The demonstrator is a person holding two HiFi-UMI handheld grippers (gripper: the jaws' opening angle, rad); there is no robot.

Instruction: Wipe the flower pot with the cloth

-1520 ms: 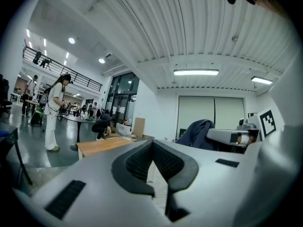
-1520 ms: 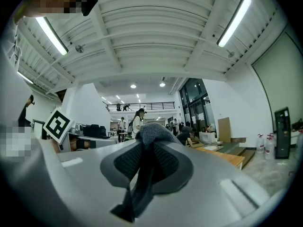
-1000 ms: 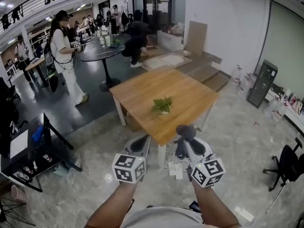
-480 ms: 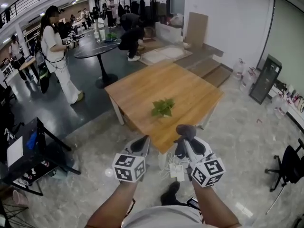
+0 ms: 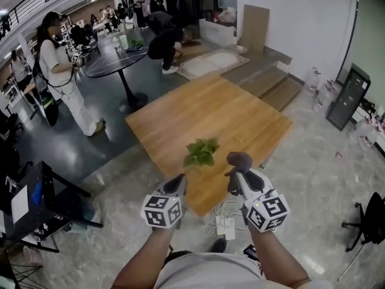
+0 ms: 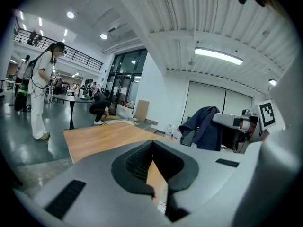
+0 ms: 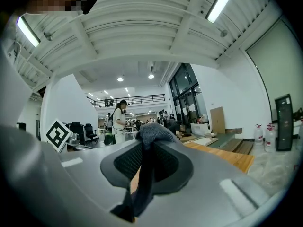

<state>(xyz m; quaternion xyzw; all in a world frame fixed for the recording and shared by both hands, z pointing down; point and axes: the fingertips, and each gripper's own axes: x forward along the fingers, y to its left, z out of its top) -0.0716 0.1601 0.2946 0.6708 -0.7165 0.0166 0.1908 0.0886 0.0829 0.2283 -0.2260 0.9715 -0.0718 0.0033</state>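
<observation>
Flower pot (image 5: 200, 153), mostly covered by its green leaves, stands on the wooden table (image 5: 228, 110) near the edge closest to the person. Both grippers hang in front of that edge, short of the plant and not touching it. The left gripper (image 5: 179, 184) has its jaws pressed together with nothing between them. The right gripper (image 5: 240, 174) is clamped on the dark grey cloth (image 7: 152, 135), which bunches above the jaw tips and trails down between them.

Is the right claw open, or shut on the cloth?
Shut on the cloth: in the right gripper view the right claw pinches it between its jaws.
</observation>
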